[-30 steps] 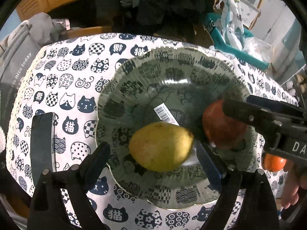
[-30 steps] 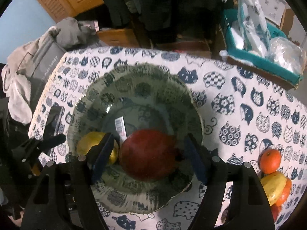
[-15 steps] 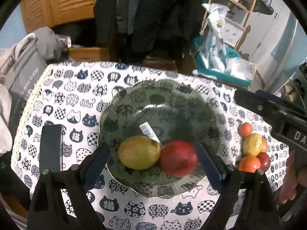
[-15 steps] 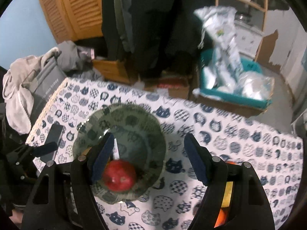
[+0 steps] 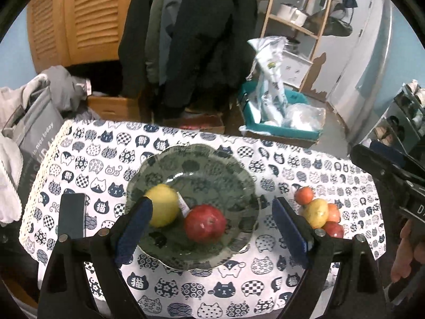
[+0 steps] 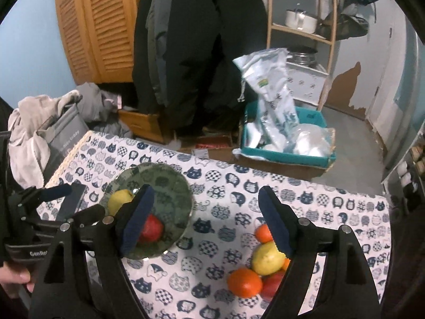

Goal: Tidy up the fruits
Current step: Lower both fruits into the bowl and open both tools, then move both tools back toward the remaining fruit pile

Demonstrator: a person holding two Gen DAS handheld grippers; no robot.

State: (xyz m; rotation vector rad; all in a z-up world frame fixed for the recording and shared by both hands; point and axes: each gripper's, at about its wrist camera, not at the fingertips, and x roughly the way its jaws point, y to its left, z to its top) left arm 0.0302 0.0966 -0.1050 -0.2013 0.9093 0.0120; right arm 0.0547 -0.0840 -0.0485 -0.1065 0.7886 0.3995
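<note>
A green patterned plate sits on the cat-print tablecloth and holds a yellow fruit and a red apple. The plate, the yellow fruit and the apple also show in the right wrist view. A pile of loose fruit lies to the right: oranges, a yellow fruit and red ones. In the right wrist view the pile's yellow fruit and an orange lie below my right gripper. My left gripper is open and empty above the plate. My right gripper is open and empty, raised between plate and pile.
A dark phone lies on the cloth left of the plate. Past the table's far edge stand a teal bin with plastic bags, cardboard boxes, hanging coats and a wooden shelf. A grey bag sits at the left.
My right gripper let go of the red apple on the plate and drew back up and to the right. My left gripper also pulled back and up from the plate.
</note>
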